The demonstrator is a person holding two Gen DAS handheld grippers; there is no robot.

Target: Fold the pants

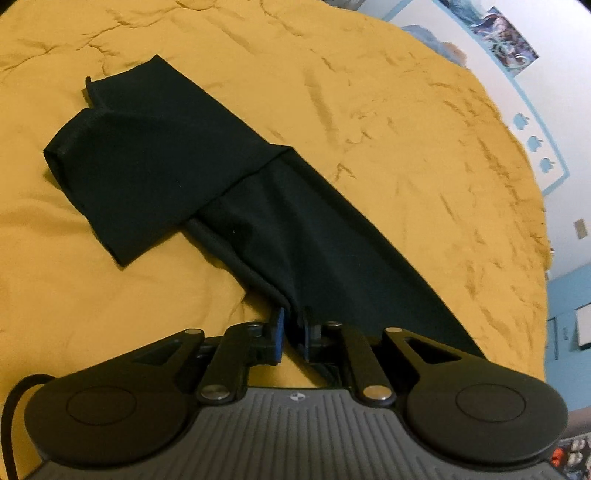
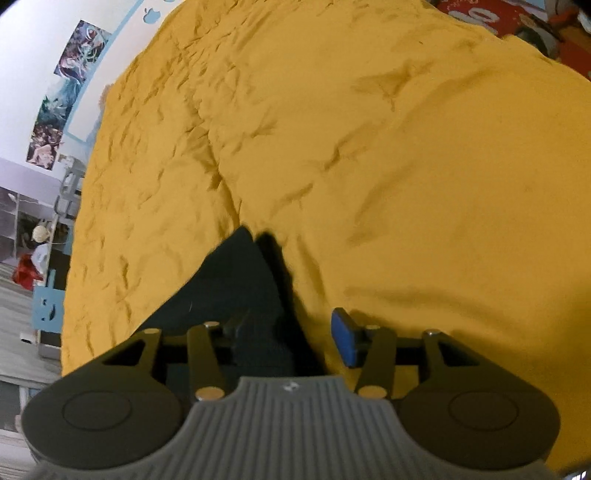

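Black pants [image 1: 192, 166] lie on a mustard-yellow bedspread [image 1: 332, 74], partly folded, with one end doubled over at the far left. My left gripper [image 1: 291, 328] is shut on the near edge of the pants, blue pads pinching the cloth, which rises from the bed toward it. In the right wrist view a corner of the pants [image 2: 229, 288] lies over the left finger of my right gripper [image 2: 291, 332]. The jaws stand wide apart, with the blue right pad [image 2: 345, 339] bare over the bedspread [image 2: 406, 166].
The bed's edge runs along the wall with posters [image 1: 506, 33] at the right of the left wrist view. In the right wrist view, posters [image 2: 70, 85] and shelves [image 2: 33, 229] lie left of the bed, and red items [image 2: 517, 22] sit at the far right.
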